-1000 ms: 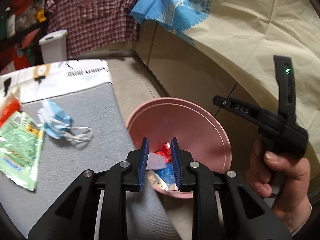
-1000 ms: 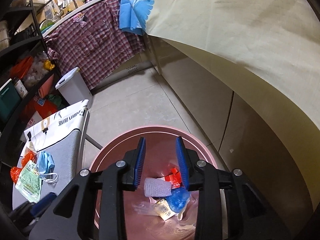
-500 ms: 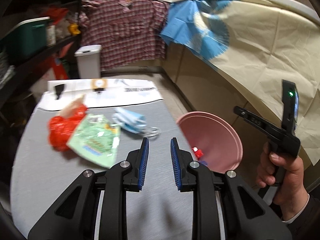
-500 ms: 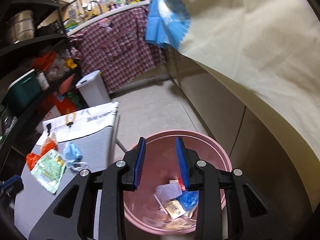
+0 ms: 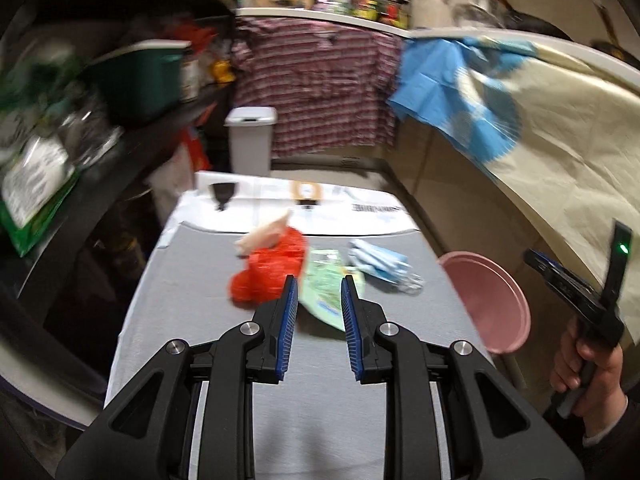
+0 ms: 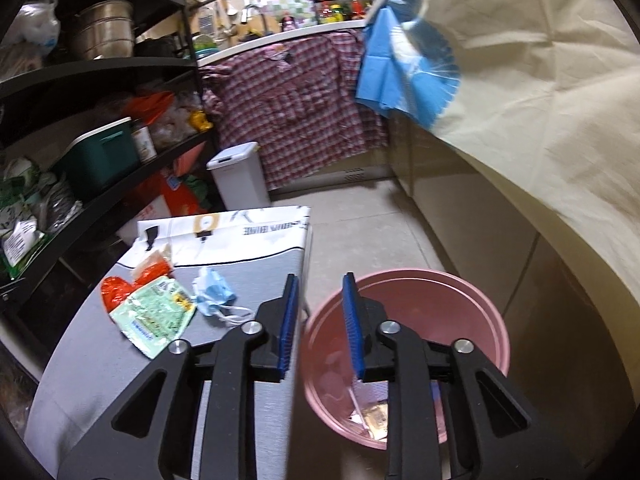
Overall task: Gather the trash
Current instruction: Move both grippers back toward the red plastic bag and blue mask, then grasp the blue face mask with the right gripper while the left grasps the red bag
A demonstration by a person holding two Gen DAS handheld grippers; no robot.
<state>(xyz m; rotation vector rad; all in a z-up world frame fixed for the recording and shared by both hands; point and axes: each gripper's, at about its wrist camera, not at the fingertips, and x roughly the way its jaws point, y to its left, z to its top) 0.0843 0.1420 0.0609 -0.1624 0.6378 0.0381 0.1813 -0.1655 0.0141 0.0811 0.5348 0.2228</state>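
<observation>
Two grippers, both empty. Your left gripper (image 5: 318,322) has its jaws a narrow gap apart with nothing between them, above the near half of the grey table (image 5: 192,280). Your right gripper (image 6: 318,322) has just been closing its jaws; they stand slightly apart, holding nothing, over the table's right edge and the rim of the pink bin (image 6: 472,304). Past your left fingers (image 5: 289,312), three pieces of trash lie mid-table: a red bag (image 5: 272,268) to the left, a green packet (image 5: 326,280) touching it, and a blue mask (image 5: 378,262) nearest the right edge. The bin stands on the floor beside that edge, with some scraps (image 6: 374,416) at its bottom.
</observation>
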